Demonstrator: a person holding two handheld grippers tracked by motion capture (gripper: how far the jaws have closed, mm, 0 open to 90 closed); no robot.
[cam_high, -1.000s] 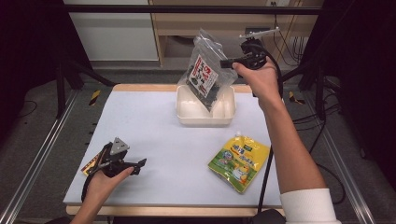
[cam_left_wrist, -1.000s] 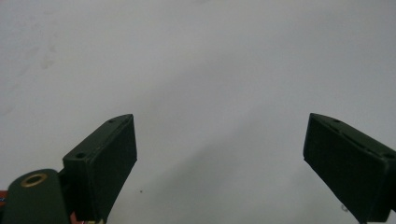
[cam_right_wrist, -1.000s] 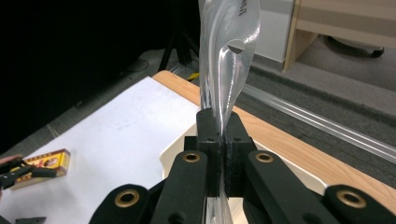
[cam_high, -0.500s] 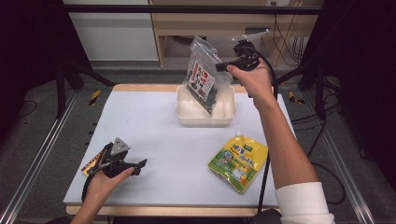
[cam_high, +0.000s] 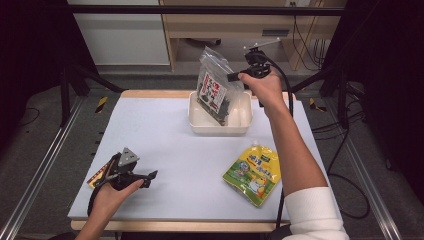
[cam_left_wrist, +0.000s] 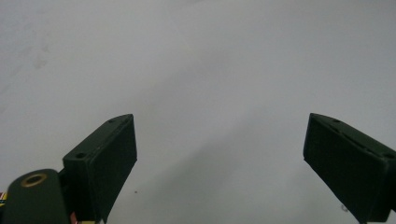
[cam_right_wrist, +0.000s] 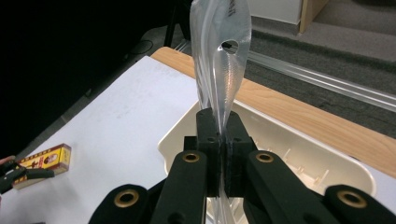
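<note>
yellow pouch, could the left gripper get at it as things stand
Probably yes: the left gripper is open and holds nothing, and bare table lies between it and the yellow pouch.

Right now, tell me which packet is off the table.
The clear bag with dark contents: the right gripper pinches its top, hanging it over the tub. The yellow pouch lies flat.

Clear plastic bag (cam_high: 216, 85) of dark dried stuff, red-and-white label on its face, hangs tilted over the white tub (cam_high: 200, 121), lower end dipping inside it. Top edge pinched at about 2 o'clock from the bag's middle; right gripper view shows the clear seal strip (cam_right_wrist: 223, 56) with a hang hole standing upright. Tub sits at the table's 12 o'clock edge.
</note>
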